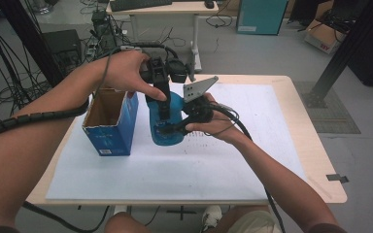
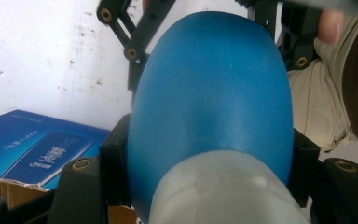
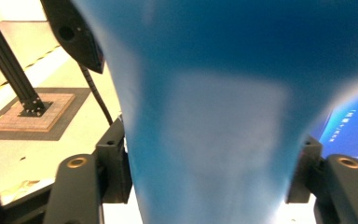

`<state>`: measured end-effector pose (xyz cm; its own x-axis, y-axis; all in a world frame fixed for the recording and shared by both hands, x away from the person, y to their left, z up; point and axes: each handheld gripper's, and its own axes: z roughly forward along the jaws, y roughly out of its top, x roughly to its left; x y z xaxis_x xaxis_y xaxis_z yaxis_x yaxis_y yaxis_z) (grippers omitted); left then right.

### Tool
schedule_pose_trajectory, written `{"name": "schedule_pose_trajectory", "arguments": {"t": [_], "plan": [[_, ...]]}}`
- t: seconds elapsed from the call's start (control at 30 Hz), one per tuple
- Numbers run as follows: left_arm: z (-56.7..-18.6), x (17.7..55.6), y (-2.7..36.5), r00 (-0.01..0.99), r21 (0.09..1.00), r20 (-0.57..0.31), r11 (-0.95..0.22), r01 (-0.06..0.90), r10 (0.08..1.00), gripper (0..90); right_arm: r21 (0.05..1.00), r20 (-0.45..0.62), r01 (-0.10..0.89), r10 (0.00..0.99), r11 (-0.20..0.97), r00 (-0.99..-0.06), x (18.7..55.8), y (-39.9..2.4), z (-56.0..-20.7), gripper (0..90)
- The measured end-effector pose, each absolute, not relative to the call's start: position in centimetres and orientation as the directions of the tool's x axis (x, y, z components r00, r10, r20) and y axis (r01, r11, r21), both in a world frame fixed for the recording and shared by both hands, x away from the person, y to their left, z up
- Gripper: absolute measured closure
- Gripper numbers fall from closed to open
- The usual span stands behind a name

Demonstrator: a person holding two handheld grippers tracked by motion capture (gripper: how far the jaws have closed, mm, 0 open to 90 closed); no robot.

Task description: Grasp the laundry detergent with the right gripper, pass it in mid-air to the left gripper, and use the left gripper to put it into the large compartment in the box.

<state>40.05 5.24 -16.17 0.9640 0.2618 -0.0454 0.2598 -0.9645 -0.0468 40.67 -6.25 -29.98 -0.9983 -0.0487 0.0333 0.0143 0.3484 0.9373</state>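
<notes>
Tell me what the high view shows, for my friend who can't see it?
Two hands hold black grippers around a blue bottle standing on a white-covered table. The left gripper clamps it from above, the right gripper from the side. An open blue box stands beside it.

Blue bottle (image 1: 167, 121) smooth matt plastic; box (image 1: 110, 125) glossy printed cardboard; table (image 1: 291, 92) pale wood.

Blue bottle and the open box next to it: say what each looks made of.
Blue bottle: probably plastic, translucent blue with a soft sheen; in the left gripper view its top end is frosted white, also plastic-looking. Box: cardboard; the inside walls and torn top edge are raw brown, while the outside is printed glossy blue with white lettering.
</notes>
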Motion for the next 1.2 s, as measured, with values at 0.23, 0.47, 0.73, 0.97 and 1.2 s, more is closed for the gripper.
{"name": "schedule_pose_trajectory", "arguments": {"t": [0.23, 0.47, 0.73, 0.97, 1.2], "plan": [[-15.8, 40.3, 6.3, 0.954, -0.038, -0.02, -0.953, 0.299, 0.3, 37.2, 0.934, 0.03, 0.026, -0.006, 0.357, -1.0, 40.8, -7.3, -29.6, 26.2], [-15.0, 40.7, 7.3, 0.937, -0.037, -0.004, -0.936, 0.35, 0.351, 37.2, 0.88, 0.043, 0.066, 0.059, 0.471, -0.997, 40.5, -8.1, -29.6, 15.2], [-13.8, 41.0, 8.7, 0.889, -0.018, 0.018, -0.889, 0.457, 0.457, 37.2, 0.835, 0.054, 0.135, 0.165, 0.534, -0.985, 40.4, -9.8, -29.1, 7.9], [-12.4, 41.5, 9.8, 0.844, -0.03, 0.025, -0.843, 0.536, 0.536, 37.2, 0.8, 0.023, 0.141, 0.206, 0.583, -0.978, 40.8, -11.5, -28.6, 7.3], [-10.5, 42.1, 11.4, 0.778, -0.02, 0.04, -0.777, 0.629, 0.628, 37.2, 0.772, 0.03, 0.186, 0.257, 0.608, -0.966, 41.4, -13.5, -27.6, 7.1]]}}
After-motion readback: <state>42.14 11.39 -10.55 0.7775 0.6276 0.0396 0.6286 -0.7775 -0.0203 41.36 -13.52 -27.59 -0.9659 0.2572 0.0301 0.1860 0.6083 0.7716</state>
